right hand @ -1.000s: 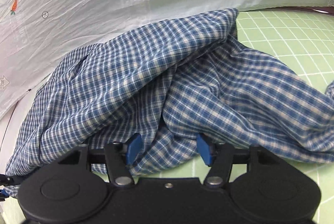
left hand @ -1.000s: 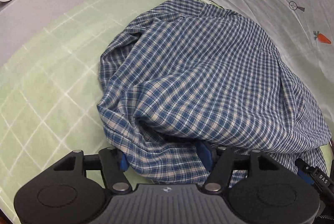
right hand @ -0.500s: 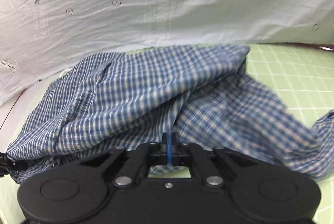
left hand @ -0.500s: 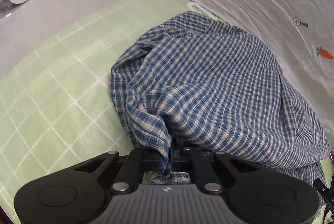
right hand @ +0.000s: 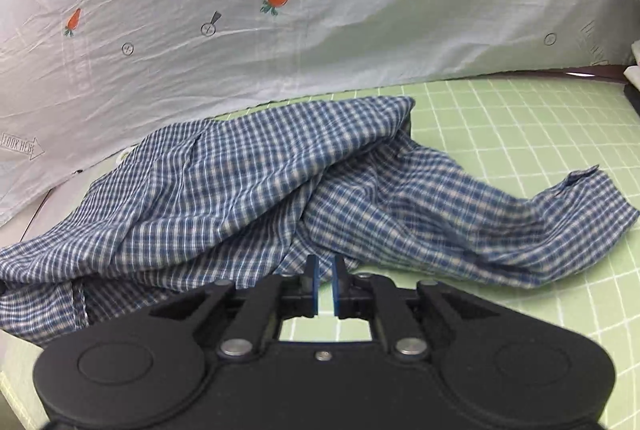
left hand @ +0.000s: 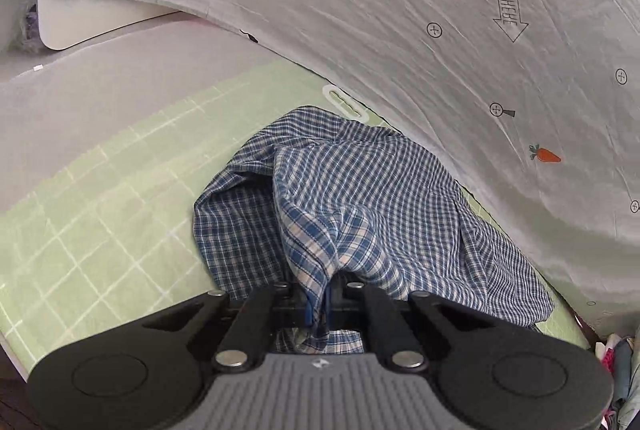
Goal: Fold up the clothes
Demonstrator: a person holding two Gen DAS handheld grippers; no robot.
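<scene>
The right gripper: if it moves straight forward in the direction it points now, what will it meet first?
Most likely the blue checked shirt. The right gripper is opening, with a gap between its pads and no cloth seen between them; the shirt's bunched folds lie directly past the tips. Depth is uncertain, but nothing else stands before it.

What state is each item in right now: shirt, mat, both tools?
Left tool: shut on the shirt, a fold of it pinched and lifted.
Right tool: jaws opening, narrow gap showing, no cloth visibly between them.
Shirt: crumpled, unfolded, lying on the mat.
Mat: flat, partly covered by the shirt.
</scene>
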